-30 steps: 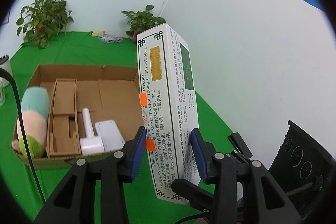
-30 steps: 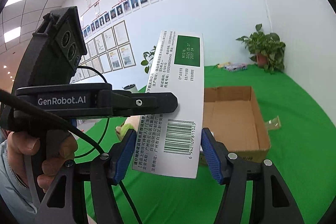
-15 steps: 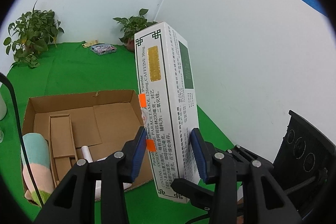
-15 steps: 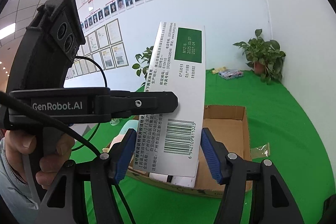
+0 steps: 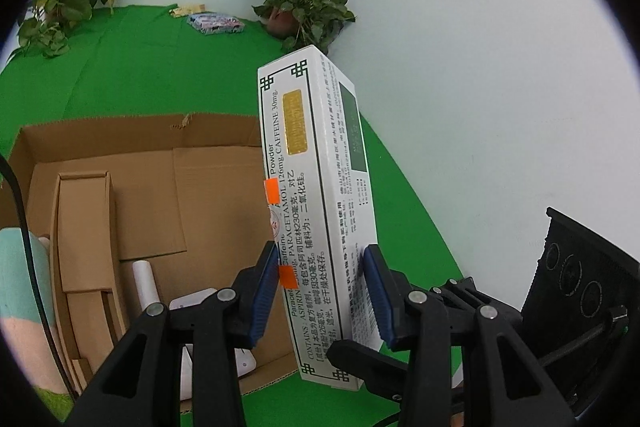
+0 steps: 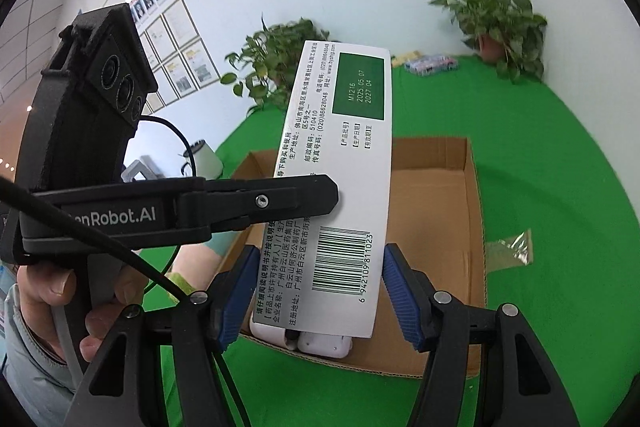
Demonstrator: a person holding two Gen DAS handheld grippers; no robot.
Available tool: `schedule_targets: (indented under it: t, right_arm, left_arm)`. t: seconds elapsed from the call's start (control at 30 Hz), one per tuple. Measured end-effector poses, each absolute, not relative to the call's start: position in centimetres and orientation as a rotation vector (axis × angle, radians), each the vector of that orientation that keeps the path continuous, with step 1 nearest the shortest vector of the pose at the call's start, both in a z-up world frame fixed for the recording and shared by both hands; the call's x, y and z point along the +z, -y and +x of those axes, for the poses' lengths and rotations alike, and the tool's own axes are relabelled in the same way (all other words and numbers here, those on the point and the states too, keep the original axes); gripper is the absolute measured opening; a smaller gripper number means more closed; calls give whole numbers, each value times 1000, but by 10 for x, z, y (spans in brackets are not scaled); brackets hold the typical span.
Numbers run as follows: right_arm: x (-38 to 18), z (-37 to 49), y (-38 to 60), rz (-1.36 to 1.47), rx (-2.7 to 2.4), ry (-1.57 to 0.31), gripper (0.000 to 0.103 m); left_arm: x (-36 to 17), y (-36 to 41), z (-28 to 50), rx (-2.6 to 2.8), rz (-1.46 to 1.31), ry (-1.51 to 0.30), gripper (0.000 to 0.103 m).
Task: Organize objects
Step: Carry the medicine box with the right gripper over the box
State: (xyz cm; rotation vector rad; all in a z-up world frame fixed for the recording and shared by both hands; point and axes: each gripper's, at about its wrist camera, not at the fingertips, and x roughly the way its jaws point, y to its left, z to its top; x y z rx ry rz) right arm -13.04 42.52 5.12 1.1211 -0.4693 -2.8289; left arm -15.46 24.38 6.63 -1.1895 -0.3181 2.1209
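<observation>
Green cloth point(image 5: 132, 75) underneath; white medicine box point(image 5: 316, 211) held above the cardboard box point(image 6: 436, 227), long axis pointing up and away. Left gripper point(image 5: 320, 291) clamps its narrow sides; right gripper point(image 6: 316, 291) seems closed on the broad faces, contact partly hidden. Cardboard box contents mostly cut off.

The white medicine box point(image 6: 340, 187) stands between the right gripper point(image 6: 316, 291) blue pads, the left gripper point(image 6: 296, 201) clamping its side, above the cardboard box point(image 6: 474, 211)
</observation>
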Motion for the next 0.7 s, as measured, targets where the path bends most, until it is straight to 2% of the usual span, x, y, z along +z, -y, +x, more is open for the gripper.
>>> schedule_targets:
  t: [0.37, 0.7]
  right_arm:
    - [-54, -154, -441, 1409, -2667, 582, 60]
    - [-109, -163, -452, 1564, -2613, 604, 59]
  left_arm:
    - [-51, -255, -182, 2004, -1464, 440, 41]
    - [-103, -261, -191, 1912, -1582, 467, 42]
